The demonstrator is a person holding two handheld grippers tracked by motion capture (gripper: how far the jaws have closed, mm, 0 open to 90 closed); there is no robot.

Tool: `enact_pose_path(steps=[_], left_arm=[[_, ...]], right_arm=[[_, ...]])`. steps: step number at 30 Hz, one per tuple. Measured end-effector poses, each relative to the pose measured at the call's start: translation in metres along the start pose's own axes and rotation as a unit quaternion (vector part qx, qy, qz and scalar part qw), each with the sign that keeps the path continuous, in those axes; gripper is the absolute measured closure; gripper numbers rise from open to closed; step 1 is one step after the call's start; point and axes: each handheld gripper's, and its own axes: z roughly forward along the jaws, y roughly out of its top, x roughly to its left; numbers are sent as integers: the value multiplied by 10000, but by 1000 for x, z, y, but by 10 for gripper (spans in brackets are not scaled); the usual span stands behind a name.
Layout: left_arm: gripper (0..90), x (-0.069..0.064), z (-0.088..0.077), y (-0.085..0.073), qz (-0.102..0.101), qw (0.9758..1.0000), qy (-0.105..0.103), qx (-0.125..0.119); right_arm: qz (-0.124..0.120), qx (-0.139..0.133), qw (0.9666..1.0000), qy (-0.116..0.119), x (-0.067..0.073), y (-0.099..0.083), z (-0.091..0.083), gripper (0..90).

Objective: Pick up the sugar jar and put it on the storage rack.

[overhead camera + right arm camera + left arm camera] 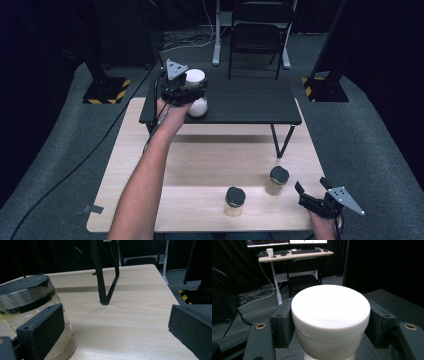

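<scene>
A white lidded jar [198, 106] stands at the left end of the black raised shelf [250, 102], and I cannot tell whether it rests there or hangs just above. My left gripper [193, 89] is shut on it just under the lid. In the left gripper view both pads press the white jar [330, 315] from either side, with the left gripper [330, 326] centred on it. My right gripper [311, 184] stands open near the wooden table's front right corner. A black-lidded glass jar [27, 300] sits just left of the right gripper [117, 332], outside its jaws.
Two black-lidded jars of sand-coloured fill, one [235, 201] and the other [277, 180], stand on the wooden table [200, 165] near its front. The shelf's thin black leg [105, 277] meets the table ahead of the right gripper. A chair [257, 35] and a desk stand beyond.
</scene>
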Motion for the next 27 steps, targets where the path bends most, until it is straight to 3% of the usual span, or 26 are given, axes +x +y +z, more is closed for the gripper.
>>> enact_pose_path(steps=[15,27], left_arm=[[331,-2,-1,-5,11,9998,36,-190],[293,-1,-1,-4,-69,9998,-54,-155]], right_arm=[[46,-4,10000,6,-1,0,-1,0],[30,-4,10000,16,0,0,-1,0]])
